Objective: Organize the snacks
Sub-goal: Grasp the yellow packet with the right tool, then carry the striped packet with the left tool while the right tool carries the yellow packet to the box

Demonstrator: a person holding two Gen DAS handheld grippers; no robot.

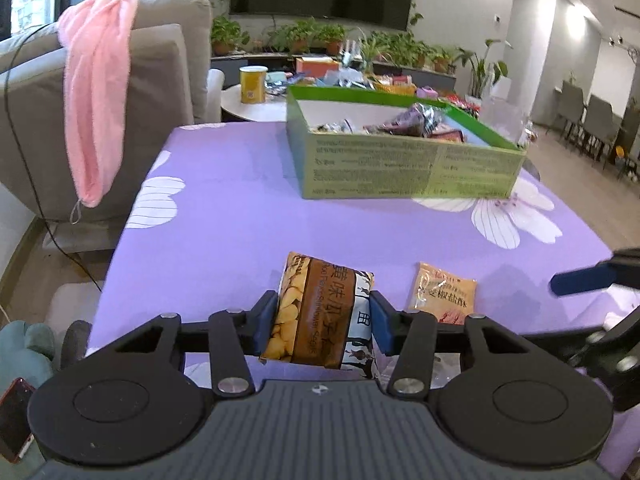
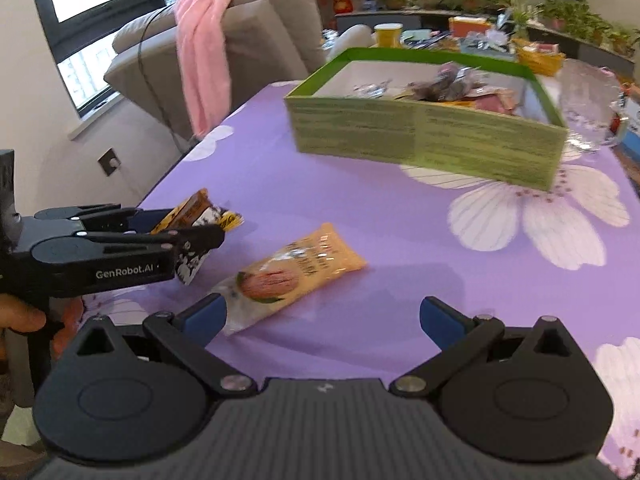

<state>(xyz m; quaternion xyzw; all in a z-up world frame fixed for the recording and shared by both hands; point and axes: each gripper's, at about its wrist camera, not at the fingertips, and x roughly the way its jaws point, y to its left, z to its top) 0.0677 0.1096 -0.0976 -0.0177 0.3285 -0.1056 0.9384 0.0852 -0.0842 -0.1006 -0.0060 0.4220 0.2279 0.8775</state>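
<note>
- Left gripper (image 1: 323, 322) nearest, fingers (image 1: 266, 322) clamped on both sides of a brown sunflower-seed packet (image 1: 320, 312); packet seen lifted off the purple flowered surface (image 1: 240, 200) in the right wrist view
- Right gripper (image 2: 322, 318) low over the surface, fingers (image 2: 206, 318) spread fairly wide with nothing between them; left blue pad just beside the clear end of an orange snack packet (image 2: 296, 276)
- Orange snack packet flat on the surface, slanted, near the seed packet but apart from it
- Farther back, green box (image 1: 400, 168) open-topped on the surface, well apart from both packets; wrapped snacks heaped inside
- Beyond, grey sofa (image 1: 168, 80) with a pink towel (image 1: 100, 92) draped over it; yellow canister (image 1: 253, 85) on a white round table; potted plants under a dark screen
</note>
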